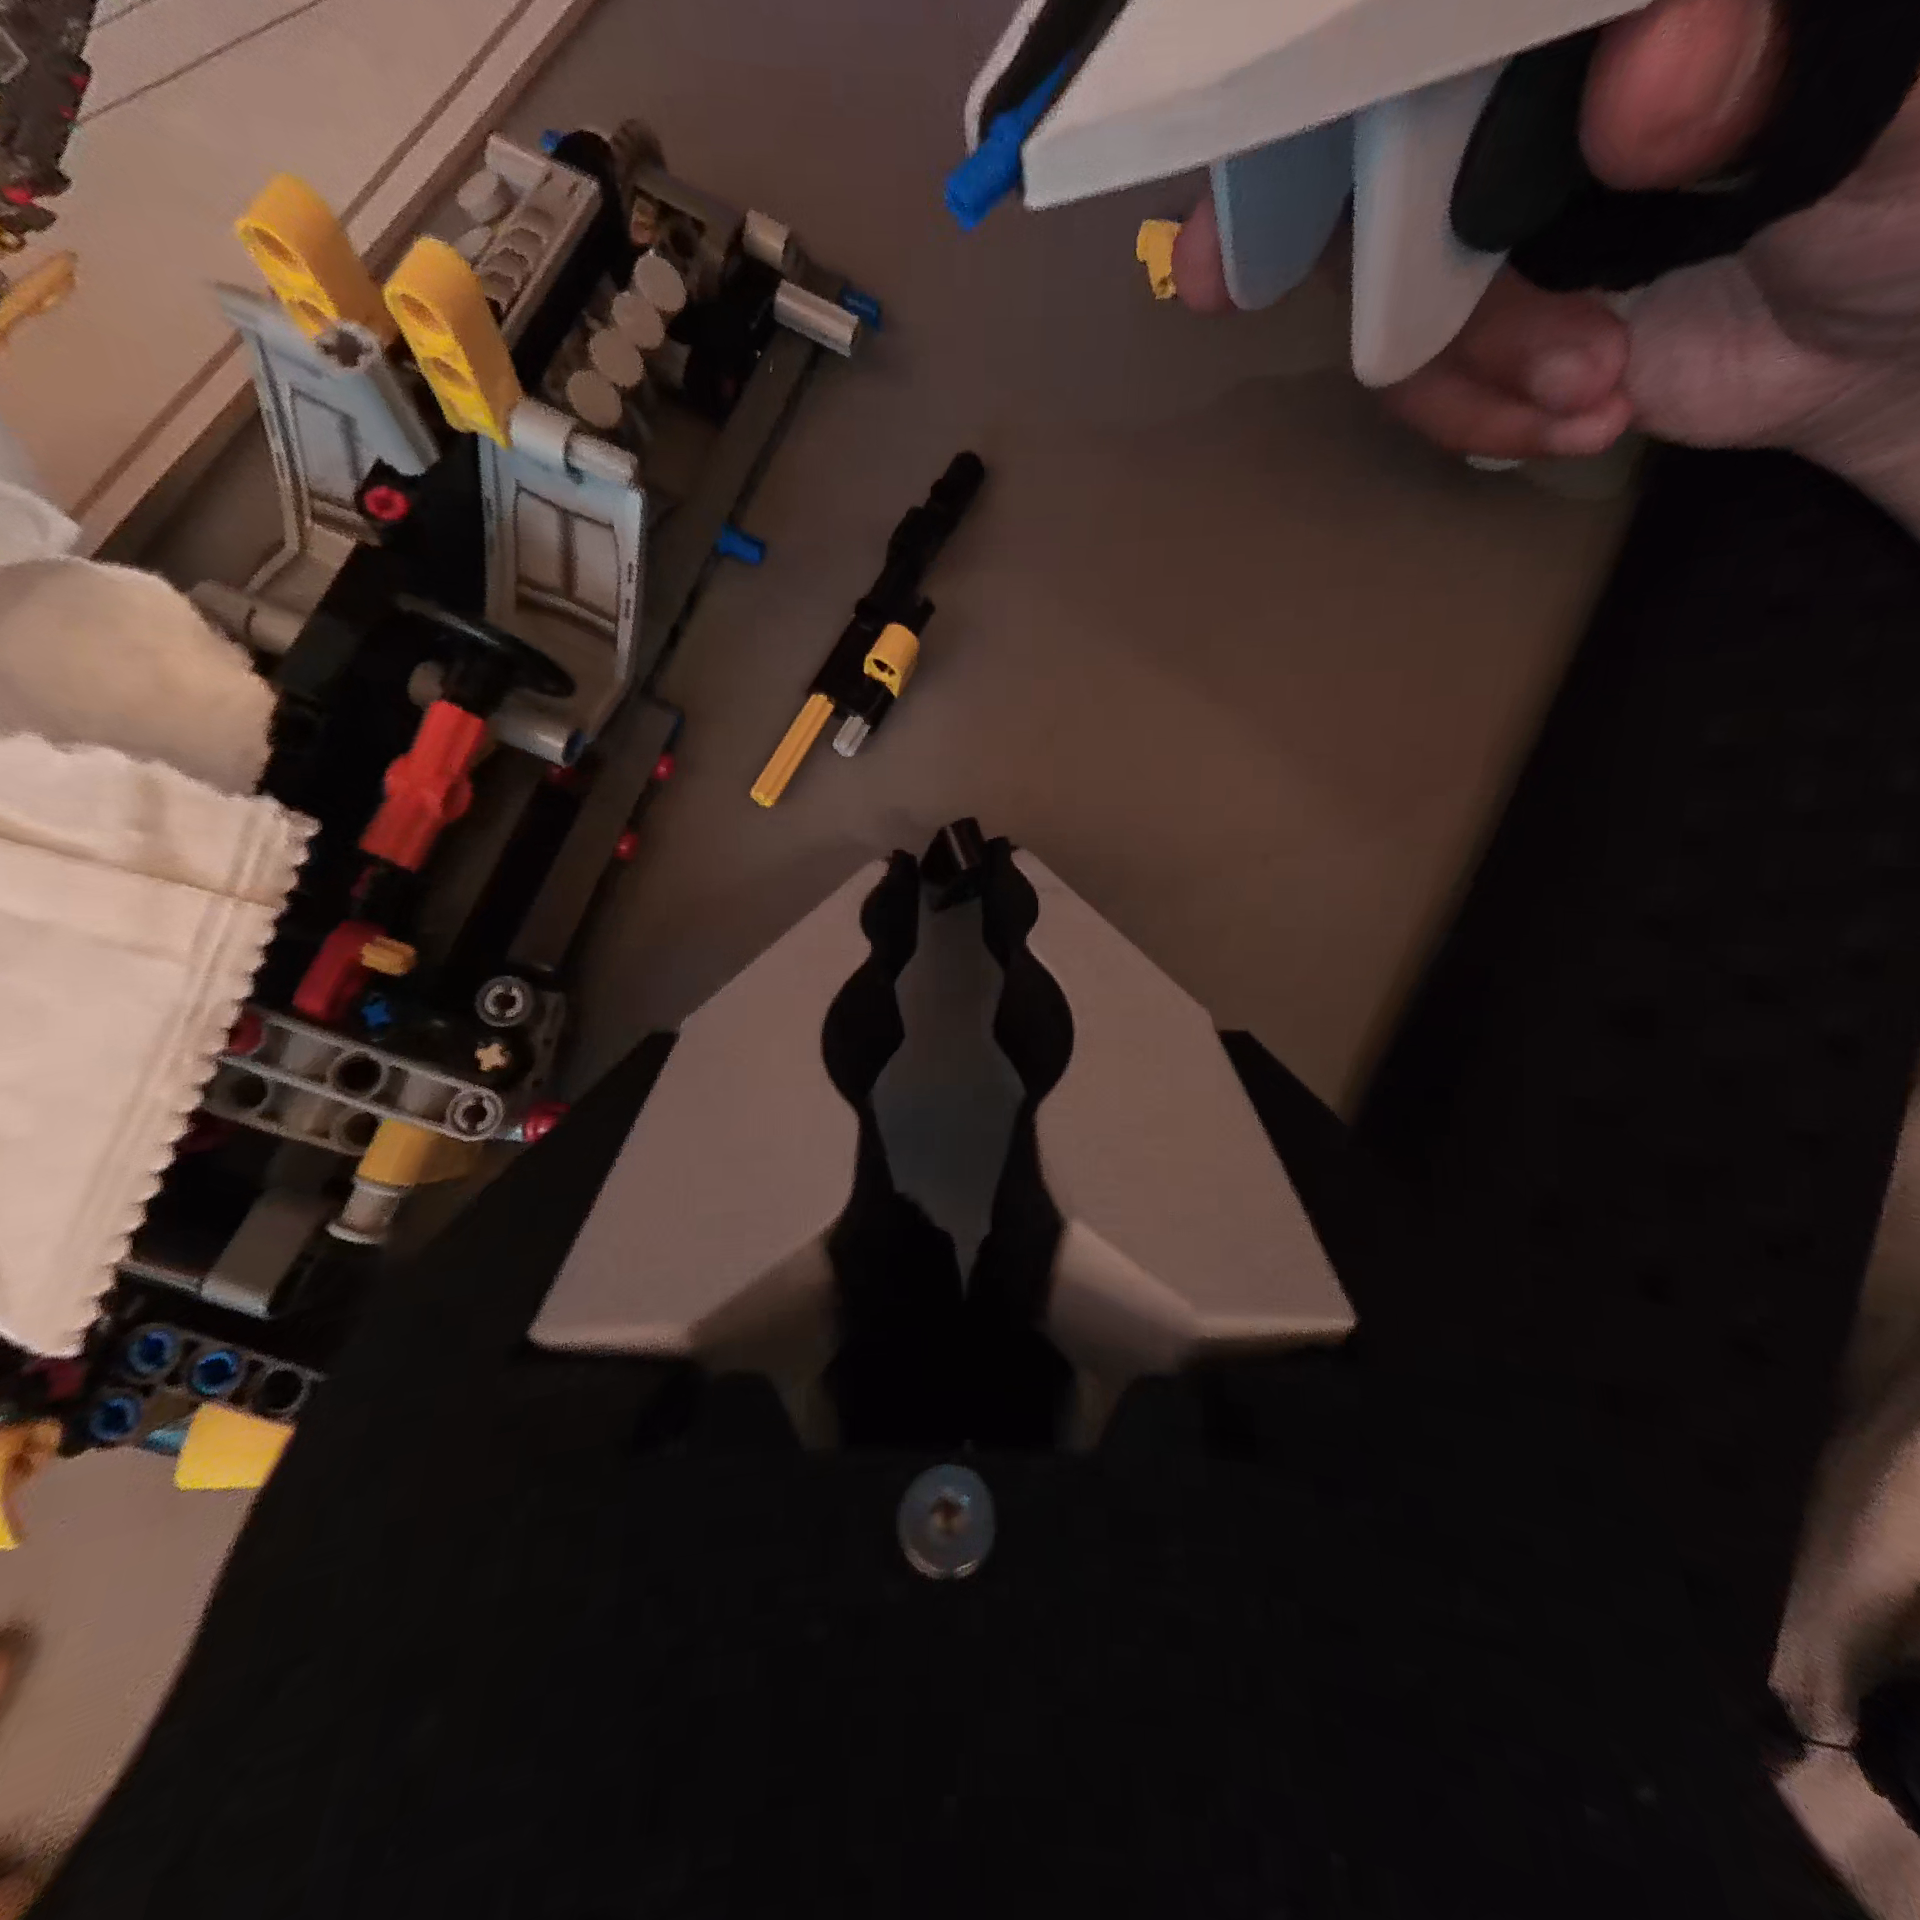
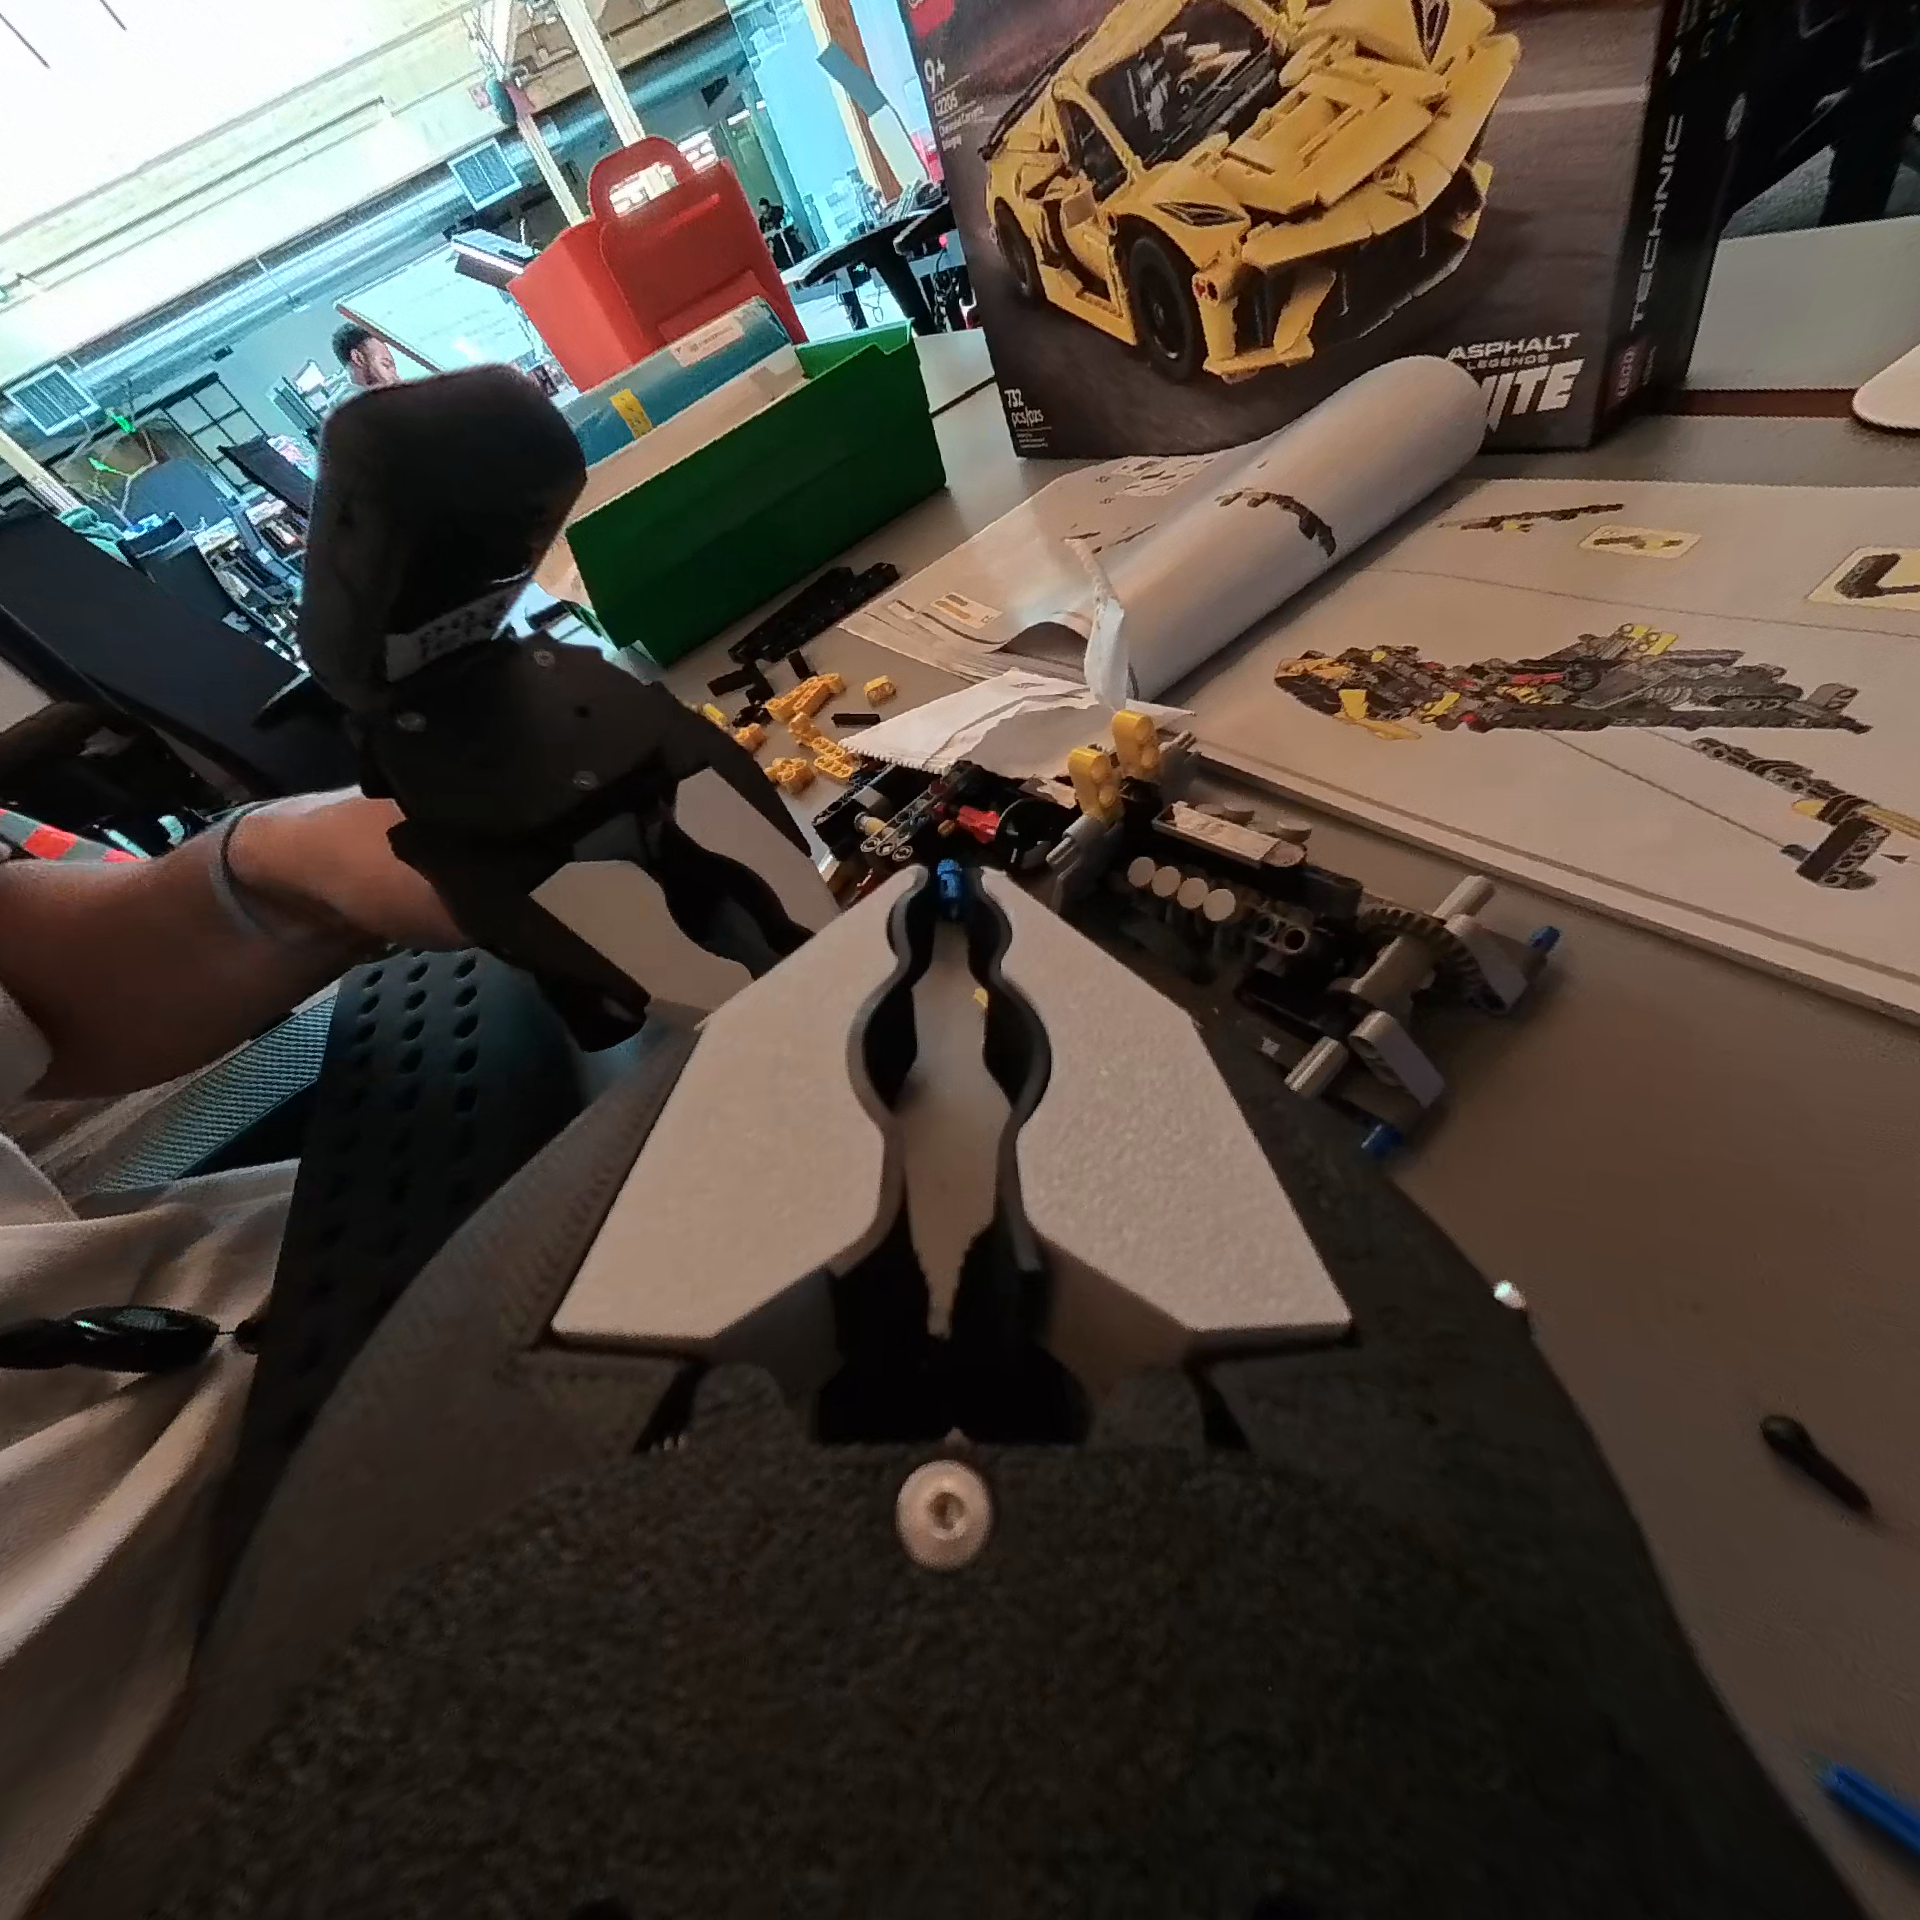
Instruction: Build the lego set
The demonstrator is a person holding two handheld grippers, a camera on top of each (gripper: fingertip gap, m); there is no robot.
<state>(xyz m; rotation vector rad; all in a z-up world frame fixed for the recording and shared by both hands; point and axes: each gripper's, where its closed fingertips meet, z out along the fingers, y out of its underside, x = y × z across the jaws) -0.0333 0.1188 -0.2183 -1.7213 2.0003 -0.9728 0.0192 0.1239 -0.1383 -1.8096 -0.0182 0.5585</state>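
My left gripper [image 1: 954,864] is shut on a small black piece [image 1: 961,840] and holds it just above the table. Ahead of it lies a small black sub-assembly with a yellow axle [image 1: 881,649]. The part-built chassis [image 1: 468,623] lies to its left, with yellow beams, grey seats and a red connector. My right gripper [image 2: 951,902] is shut on a blue pin [image 2: 949,883], held in front of the chassis [image 2: 1195,883]. In the left wrist view that gripper [image 1: 1023,125] and its blue pin [image 1: 987,171] show at the top right, with a hand [image 1: 1558,364] holding a small yellow piece [image 1: 1156,255].
The open instruction booklet [image 2: 1558,675] lies behind the chassis, the set's box [image 2: 1299,208] beyond it. A green bin [image 2: 758,499] and loose yellow and black pieces [image 2: 800,717] sit at the back left. A torn white bag [image 1: 104,987] overlaps the chassis. The table edge [image 1: 1455,935] runs to the right. Spacing between my two grippers at the tips: around 10 centimeters.
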